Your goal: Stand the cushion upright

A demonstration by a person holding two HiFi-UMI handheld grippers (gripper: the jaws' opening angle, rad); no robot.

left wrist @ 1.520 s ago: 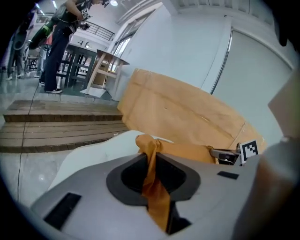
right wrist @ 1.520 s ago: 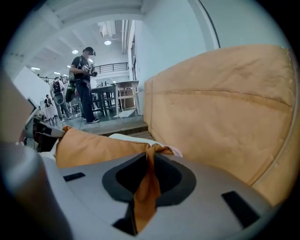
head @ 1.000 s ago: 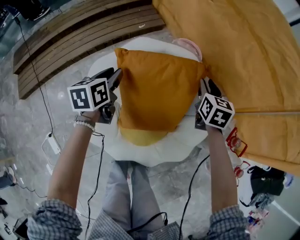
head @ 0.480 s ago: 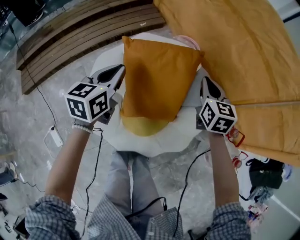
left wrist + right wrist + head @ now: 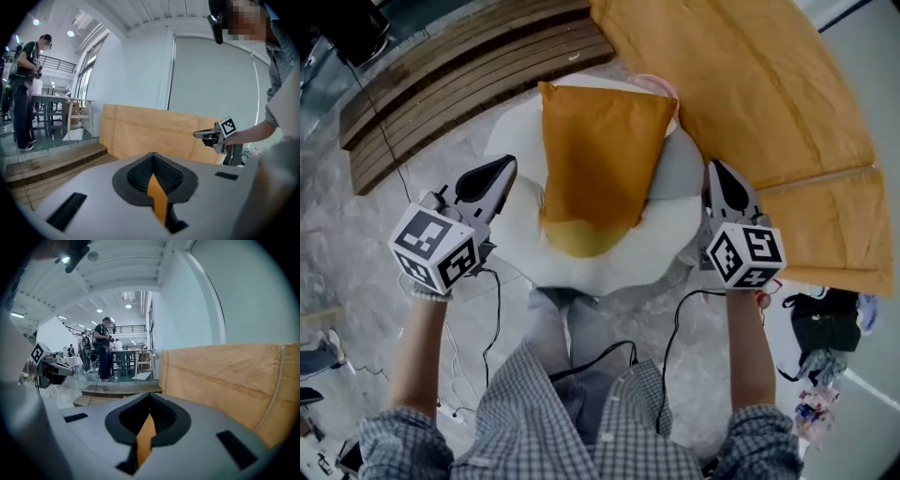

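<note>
Orange square fabric cushion [image 5: 598, 159] apparently stands upright on white round table [image 5: 517, 239]; left tool [image 5: 500, 169] and right tool [image 5: 718, 171] closed, empty: task seemingly complete.

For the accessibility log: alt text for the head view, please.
An orange fabric cushion appears to stand on edge on a white round seat with a yellow patch. The left gripper and right gripper flank the cushion without touching it, jaws shut, above a grey marbled floor.
</note>
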